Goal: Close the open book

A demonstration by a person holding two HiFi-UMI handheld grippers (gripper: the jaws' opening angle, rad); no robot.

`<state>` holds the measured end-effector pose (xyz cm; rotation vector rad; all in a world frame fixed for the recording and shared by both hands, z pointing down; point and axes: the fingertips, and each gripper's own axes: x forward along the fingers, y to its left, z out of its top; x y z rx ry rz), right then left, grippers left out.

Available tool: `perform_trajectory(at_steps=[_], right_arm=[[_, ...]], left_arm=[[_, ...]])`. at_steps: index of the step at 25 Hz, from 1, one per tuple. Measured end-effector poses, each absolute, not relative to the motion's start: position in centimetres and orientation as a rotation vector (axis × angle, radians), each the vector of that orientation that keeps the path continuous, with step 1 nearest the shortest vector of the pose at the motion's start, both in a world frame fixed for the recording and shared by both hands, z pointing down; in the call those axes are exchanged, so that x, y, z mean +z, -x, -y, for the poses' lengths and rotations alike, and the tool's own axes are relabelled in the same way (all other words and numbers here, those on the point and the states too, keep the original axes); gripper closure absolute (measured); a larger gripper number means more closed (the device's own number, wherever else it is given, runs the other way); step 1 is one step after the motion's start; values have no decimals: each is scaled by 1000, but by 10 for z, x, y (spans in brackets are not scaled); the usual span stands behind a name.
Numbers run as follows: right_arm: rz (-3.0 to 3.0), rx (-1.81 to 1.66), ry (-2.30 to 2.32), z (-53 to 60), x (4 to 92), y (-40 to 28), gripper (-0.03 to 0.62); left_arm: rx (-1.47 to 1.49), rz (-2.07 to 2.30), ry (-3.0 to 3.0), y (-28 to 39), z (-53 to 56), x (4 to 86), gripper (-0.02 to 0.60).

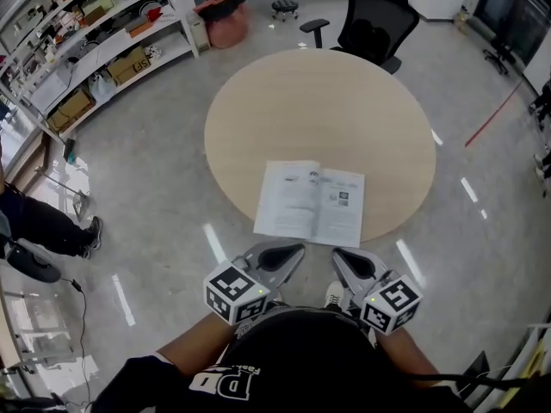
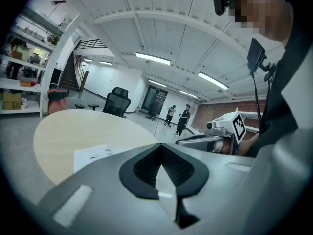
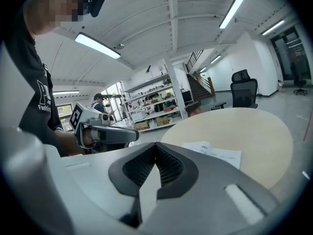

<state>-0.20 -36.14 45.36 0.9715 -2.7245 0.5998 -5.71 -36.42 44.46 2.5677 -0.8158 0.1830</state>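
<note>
The open book lies flat with its white pages up, at the near edge of the round wooden table. Both grippers hang close to the person's body, short of the table and apart from the book. My left gripper is shut with nothing in it, and its tip points at the book's near left corner. My right gripper is shut and empty too, below the book's near right part. The left gripper view shows the book beyond the closed jaws. In the right gripper view the book lies ahead to the right.
A black office chair stands at the table's far side. Shelves with boxes line the far left. A person's legs show at the left edge. Two people stand far off in the hall.
</note>
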Motion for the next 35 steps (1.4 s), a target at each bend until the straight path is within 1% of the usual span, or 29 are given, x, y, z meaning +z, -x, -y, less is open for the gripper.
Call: perform_trajectory(at_steps=[3,6,11,14,15,16,18,22,26,28,35], right_arm=[[2698,615,-955,362,455,-11,586],[2694,607,-959,372,458,-30,586],[2675,621,-956,376,468,-40,586],[2669,619,-963,376,472,-42,586],[2666,619,-966,377,473,-42,586],[2663,617,-969,377,474,-43,586],[2658,608,-978,378,474,-45,586],[2651,605,-1002,379,471,-48,586],[2633,613,-1041,381,470,-50,586],[2626,613,-1052,382,470,-51,586],[2610,616,-1065,383,476,-51,586]], left_arm=[[121,874,-2491,57,380,455,574],[149,1011,-2404,74,404,494,574],[313,1327,-2207,156,428,577,574],[371,1404,-2085,193,436,626,574],[360,1408,-2033,201,438,641,555],[337,1407,-1976,209,440,654,498],[256,1396,-1860,221,443,677,495],[79,1308,-1688,230,445,703,489],[-31,1179,-1609,220,444,720,437],[-71,1142,-1578,218,443,726,425],[-117,1098,-1528,215,445,741,424]])
